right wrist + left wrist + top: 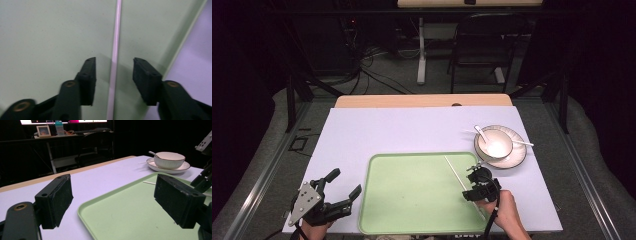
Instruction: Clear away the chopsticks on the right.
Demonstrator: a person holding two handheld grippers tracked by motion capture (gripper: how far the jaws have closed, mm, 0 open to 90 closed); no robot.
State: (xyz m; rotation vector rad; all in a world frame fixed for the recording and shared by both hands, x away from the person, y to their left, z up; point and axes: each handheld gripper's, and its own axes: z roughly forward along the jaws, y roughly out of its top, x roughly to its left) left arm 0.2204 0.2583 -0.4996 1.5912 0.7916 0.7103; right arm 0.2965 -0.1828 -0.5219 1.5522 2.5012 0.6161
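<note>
Right tongs (474, 183) parted over the right side of the tray, pads clear of the white chopstick (455, 172) that runs between them; seen in the right gripper view, right tongs (113, 75) straddling the chopstick (115, 50) with a gap on either side, nothing pinched. Left tongs (343, 182) spread wide and empty at about 8 o'clock on the worktop, just off the tray's left edge; in the left gripper view, left tongs (113, 202) gaping across the near corner of the tray (130, 212), no object between the pads.

Chopstick lying flat on the green tray (412, 195), slanting from roughly the middle of the far rim toward 5 o'clock, its lower stretch hidden under the right tongs and hand. Close beside the tray's right rim in the right gripper view, tray (50, 37) beneath it.

Beyond the tray at about 2 o'clock, white bowl (495, 144) seated on a saucer (517, 156), spoon (481, 133) leaning in the bowl, a second white stick (522, 143) resting across the saucer's right side. Lavender worktop (377, 130) under everything, wooden edge showing at 12 o'clock.
</note>
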